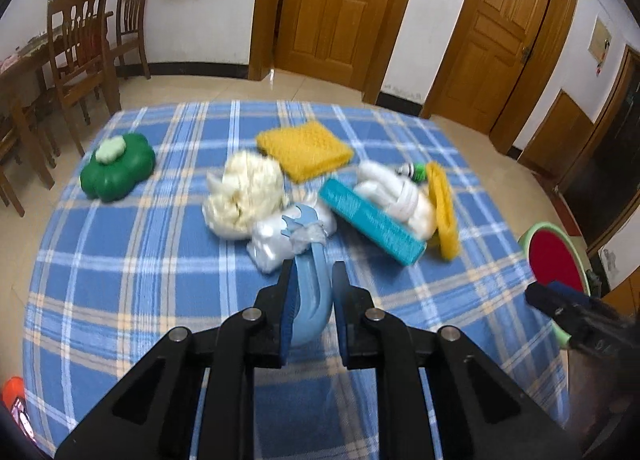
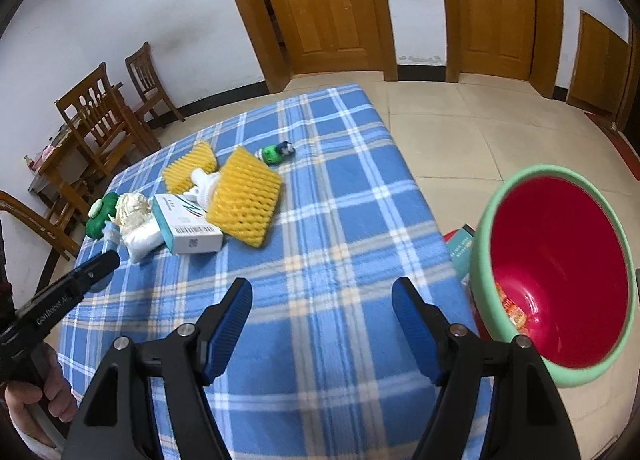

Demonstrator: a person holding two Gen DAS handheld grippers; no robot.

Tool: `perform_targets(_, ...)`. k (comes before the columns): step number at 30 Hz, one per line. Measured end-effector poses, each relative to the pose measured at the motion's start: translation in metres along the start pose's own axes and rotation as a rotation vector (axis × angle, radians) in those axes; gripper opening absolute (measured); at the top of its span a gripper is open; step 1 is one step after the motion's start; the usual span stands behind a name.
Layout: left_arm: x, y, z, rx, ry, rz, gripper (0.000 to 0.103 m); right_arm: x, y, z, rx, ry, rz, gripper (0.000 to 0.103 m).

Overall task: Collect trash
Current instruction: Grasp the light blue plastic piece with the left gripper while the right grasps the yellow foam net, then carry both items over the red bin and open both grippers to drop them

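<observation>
My left gripper is shut on a light blue plastic handle whose forked tip carries a scrap of clear plastic over the trash pile. The pile holds a cream crumpled wad, a white plastic bag, a teal and white box, white foam netting and yellow foam nets. My right gripper is open and empty over the blue plaid tablecloth. A bin with a green rim and red inside stands to its right, off the table edge.
A green flower-shaped container sits at the table's left. A small green wrapper lies beyond the yellow net. Wooden chairs and a table stand at the left wall. Books lie beside the bin. Wooden doors are behind.
</observation>
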State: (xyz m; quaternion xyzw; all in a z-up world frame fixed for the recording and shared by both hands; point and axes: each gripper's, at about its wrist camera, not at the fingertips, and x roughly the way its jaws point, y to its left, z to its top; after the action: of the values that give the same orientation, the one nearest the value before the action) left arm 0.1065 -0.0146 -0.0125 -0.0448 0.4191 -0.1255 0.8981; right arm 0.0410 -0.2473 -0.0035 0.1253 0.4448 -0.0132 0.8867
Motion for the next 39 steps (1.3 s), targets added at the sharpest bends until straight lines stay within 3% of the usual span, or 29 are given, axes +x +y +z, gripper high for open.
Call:
perform_targets(9,0.019,0.005,0.033,-0.023,-0.013,0.016,0.017,0.027,0.021,0.029,-0.023,0.023,0.062,0.075)
perform_targets(19,0.043,0.005,0.041,-0.042,0.011,-0.012,0.017,0.068,0.039,0.047,-0.007,0.072,0.145,0.073)
perform_targets(22,0.043,0.005,0.042,-0.043,0.006,-0.019,0.017,0.077,0.041,0.051,0.001,0.083,0.161,0.062)
perform_targets(24,0.042,0.006,0.043,-0.047,-0.001,-0.021,0.017,0.083,0.04,0.053,0.011,0.1,0.172,0.046)
perform_targets(26,0.041,0.007,0.043,-0.052,-0.004,-0.023,0.017,0.087,0.038,0.053,0.019,0.113,0.201,0.04)
perform_targets(28,0.041,0.007,0.044,-0.053,-0.004,-0.023,0.017,0.086,0.037,0.052,0.02,0.107,0.224,0.026)
perform_targets(31,0.04,0.006,0.044,-0.053,-0.005,-0.024,0.017,0.077,0.037,0.051,0.015,0.077,0.236,0.015)
perform_targets(39,0.037,-0.004,0.04,-0.022,0.002,-0.048,0.017,0.056,0.029,0.045,0.031,0.021,0.23,0.011)
